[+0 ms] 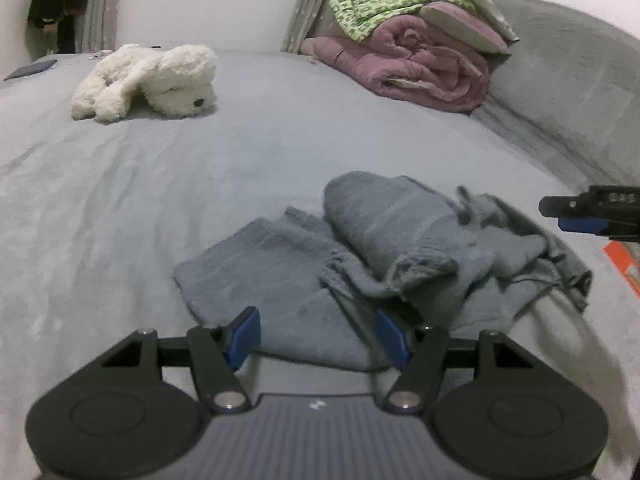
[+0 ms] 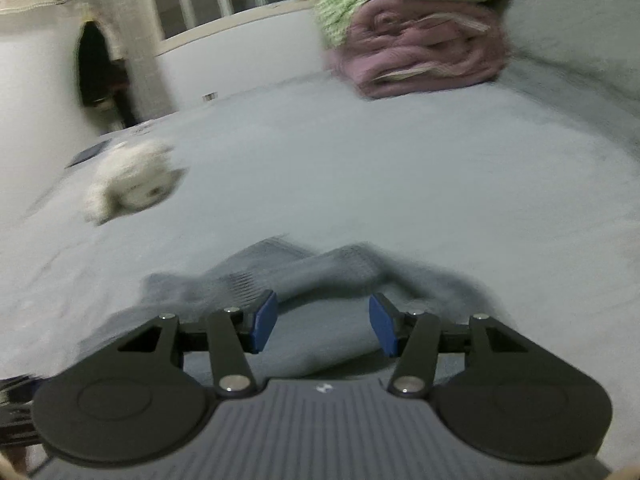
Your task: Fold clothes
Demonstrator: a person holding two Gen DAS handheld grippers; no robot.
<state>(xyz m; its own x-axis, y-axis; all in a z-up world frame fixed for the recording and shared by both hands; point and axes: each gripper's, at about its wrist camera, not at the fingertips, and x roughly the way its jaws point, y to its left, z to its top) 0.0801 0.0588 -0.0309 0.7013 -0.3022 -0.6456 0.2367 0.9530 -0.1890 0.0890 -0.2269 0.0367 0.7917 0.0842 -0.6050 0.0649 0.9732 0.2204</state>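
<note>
A grey knit garment lies crumpled on the grey bed, partly spread flat at its left and bunched at its right. My left gripper is open and empty, just above the garment's near edge. My right gripper is open and empty over the same garment; this view is blurred. The right gripper's tip also shows at the right edge of the left wrist view, beside the garment's bunched end.
A white plush toy lies at the bed's far left. A folded pink quilt with a green patterned cloth on top sits at the far right by the grey headboard. An orange object shows at the right edge.
</note>
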